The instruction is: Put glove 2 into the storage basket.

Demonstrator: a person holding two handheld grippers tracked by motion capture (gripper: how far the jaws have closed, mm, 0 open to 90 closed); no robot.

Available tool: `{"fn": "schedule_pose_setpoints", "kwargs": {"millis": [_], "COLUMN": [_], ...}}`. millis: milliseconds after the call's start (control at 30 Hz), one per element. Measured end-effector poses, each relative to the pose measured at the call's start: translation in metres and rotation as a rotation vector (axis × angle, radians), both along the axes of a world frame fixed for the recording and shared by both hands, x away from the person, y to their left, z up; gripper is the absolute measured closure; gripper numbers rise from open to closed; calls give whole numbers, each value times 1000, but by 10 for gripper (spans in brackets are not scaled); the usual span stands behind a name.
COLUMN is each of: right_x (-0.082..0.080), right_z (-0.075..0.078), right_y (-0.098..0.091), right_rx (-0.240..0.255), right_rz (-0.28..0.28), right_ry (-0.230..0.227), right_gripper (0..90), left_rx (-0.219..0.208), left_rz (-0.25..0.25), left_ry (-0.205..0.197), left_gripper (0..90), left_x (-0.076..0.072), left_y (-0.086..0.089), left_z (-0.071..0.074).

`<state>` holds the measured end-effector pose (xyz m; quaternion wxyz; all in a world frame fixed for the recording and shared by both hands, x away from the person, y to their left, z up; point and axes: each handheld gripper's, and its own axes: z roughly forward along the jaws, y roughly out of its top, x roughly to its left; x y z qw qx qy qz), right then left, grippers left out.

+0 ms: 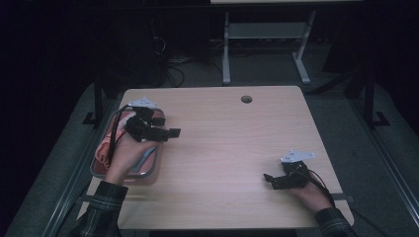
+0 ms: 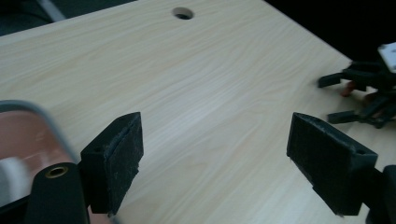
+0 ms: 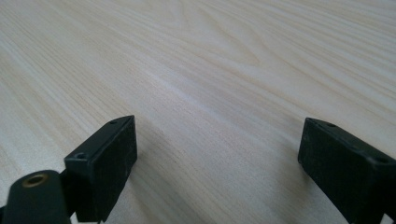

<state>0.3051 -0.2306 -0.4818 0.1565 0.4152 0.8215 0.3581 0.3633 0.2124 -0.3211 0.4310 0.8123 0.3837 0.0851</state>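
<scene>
Tray point(image 1: 148, 174), pinkish with a grey metal rim, sits at the left edge of the worktop point(image 1: 222, 143), on the near half; contents blurred, something pink or orange at its left side and a pale grey shape inside, neither identifiable. In the left gripper view the tray's rim point(image 2: 44, 116) curves in at the lower left, just beside the left jaw, with a blurred white thing inside it

Left tongs point(image 1: 165, 132) held above the tray's far right corner, jaws pointing right over bare wood. Released: jaws stand wide apart with nothing between them, wood grain visible in the gap point(image 2: 215, 154). Person's left hand point(image 1: 123, 155) wraps the handle from below, over the tray; plaid sleeve point(image 1: 101, 207) at the worktop's near edge. Grey three-cornered plate on top of the tool

Right tongs point(image 1: 269, 180) low near the worktop's near right corner, well apart from the tray, jaws pointing left. Also released: jaws spread wide, empty, bare wood between them point(image 3: 215, 163). Right hand point(image 1: 309, 195) behind it, cable looping over the wrist. Seen from the left gripper view, the right tongs lie at the far right edge

Round cable hole point(image 1: 246, 99) near the worktop's far edge, right of centre. Beyond the worktop, dark floor and the white legs of another table point(image 1: 267, 44)
</scene>
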Motion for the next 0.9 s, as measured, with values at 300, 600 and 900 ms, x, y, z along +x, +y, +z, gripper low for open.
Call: {"fn": "schedule_pose_setpoints", "kwargs": {"millis": [300, 600, 900], "right_x": [0, 0, 0], "right_z": [0, 0, 0], "right_y": [0, 0, 0], "right_rx": [2, 2, 1], "right_rz": [-1, 0, 0], "right_ry": [1, 2, 2], "right_gripper": [113, 113, 113], "left_rx": [9, 24, 81], "left_rz": [-63, -103, -168], "left_ry": [-5, -10, 5], "left_gripper": [182, 180, 176], "left_x": [-17, -30, -43], "left_y": [-27, -47, -72], "left_z": [-24, -52, -85]}}
